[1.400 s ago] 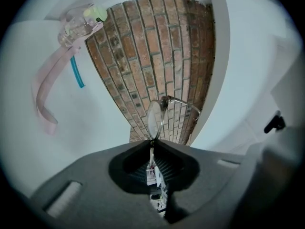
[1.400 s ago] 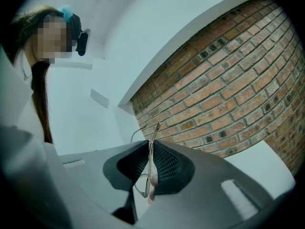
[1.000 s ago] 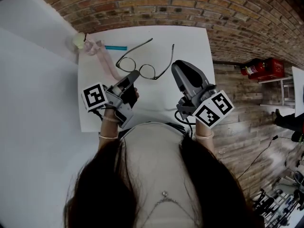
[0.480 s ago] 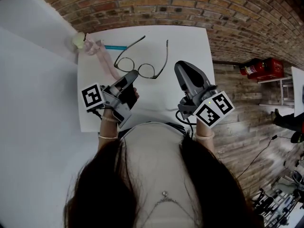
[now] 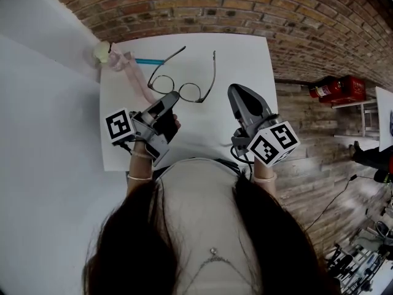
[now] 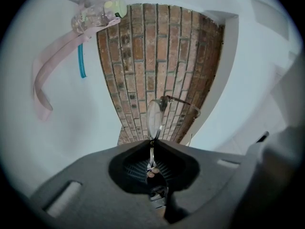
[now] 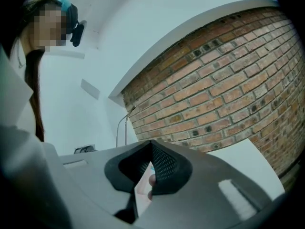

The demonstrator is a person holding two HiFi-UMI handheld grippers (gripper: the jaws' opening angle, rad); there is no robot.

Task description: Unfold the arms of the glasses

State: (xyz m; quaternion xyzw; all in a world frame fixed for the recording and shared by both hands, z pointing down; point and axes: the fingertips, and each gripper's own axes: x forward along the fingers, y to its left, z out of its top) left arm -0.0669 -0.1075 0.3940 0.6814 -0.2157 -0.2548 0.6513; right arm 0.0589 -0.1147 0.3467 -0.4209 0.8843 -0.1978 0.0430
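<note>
Thin-rimmed glasses (image 5: 190, 93) lie on the white table (image 5: 245, 60) with both arms spread out and pointing away from me. My left gripper (image 5: 171, 96) is shut on the frame at its near edge. In the left gripper view one lens (image 6: 155, 117) rises straight out of the shut left gripper (image 6: 151, 144). My right gripper (image 5: 235, 91) hovers just right of the right arm, apart from it. In the right gripper view the right gripper (image 7: 151, 144) is shut with nothing between the jaws, and a thin curved glasses arm (image 7: 118, 128) shows to its left.
A teal pen (image 5: 149, 61), a pink strap (image 5: 138, 78) and a small clear bottle with a pale cap (image 5: 103, 53) lie at the table's far left corner. A brick wall (image 5: 245, 11) runs behind the table. Red canisters (image 5: 336, 89) sit on the floor at right.
The glasses have swung slightly left, both arm tips shifting leftward. My right gripper has drawn back a little from the right arm. The left gripper has stayed put.
</note>
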